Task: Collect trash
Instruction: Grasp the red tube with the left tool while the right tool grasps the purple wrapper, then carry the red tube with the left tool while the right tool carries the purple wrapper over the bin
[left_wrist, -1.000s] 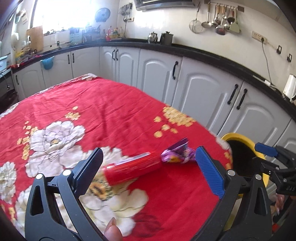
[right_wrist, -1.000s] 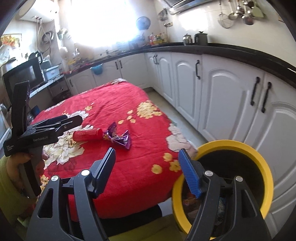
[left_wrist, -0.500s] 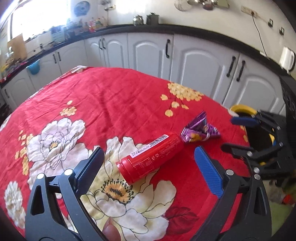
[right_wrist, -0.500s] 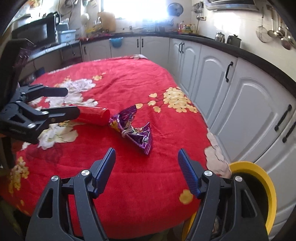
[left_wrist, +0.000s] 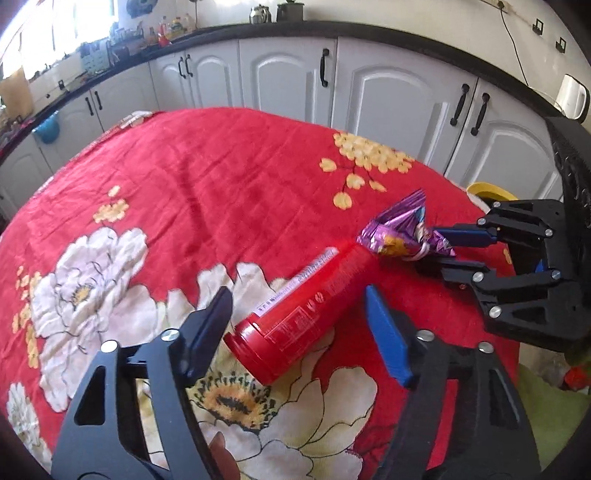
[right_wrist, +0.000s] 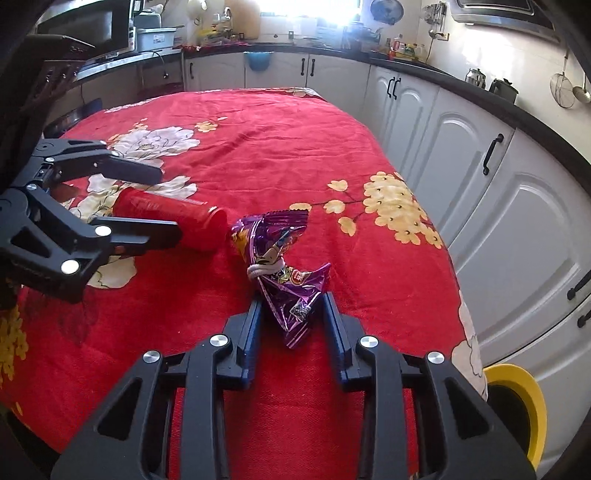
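A red cylindrical plastic bottle (left_wrist: 303, 310) lies on its side on the counter under a red flowered cloth (left_wrist: 207, 184). In the left wrist view its long axis runs from lower centre up toward the right, flat base nearest the camera, far end almost touching a crumpled purple foil snack wrapper (left_wrist: 400, 236). The left tool (left_wrist: 299, 317) straddles the bottle's base end; its jaws have just been closing and stand fairly wide, with a visible gap between the pads and the bottle on both sides.

In the right wrist view the wrapper (right_wrist: 284, 266), pinched at its middle by a white band, stretches from frame centre down to a pointed tail. That tail sits between the fingers of the right tool (right_wrist: 293, 317), whose jaws have just been closing to a narrow gap; whether the pads press the foil I cannot tell.

The cloth's edge falls away at right, near the white cabinet doors (right_wrist: 461, 177). A yellow-rimmed bin (right_wrist: 517, 406) stands below that edge at lower right. The cloth toward the upper left lies open.
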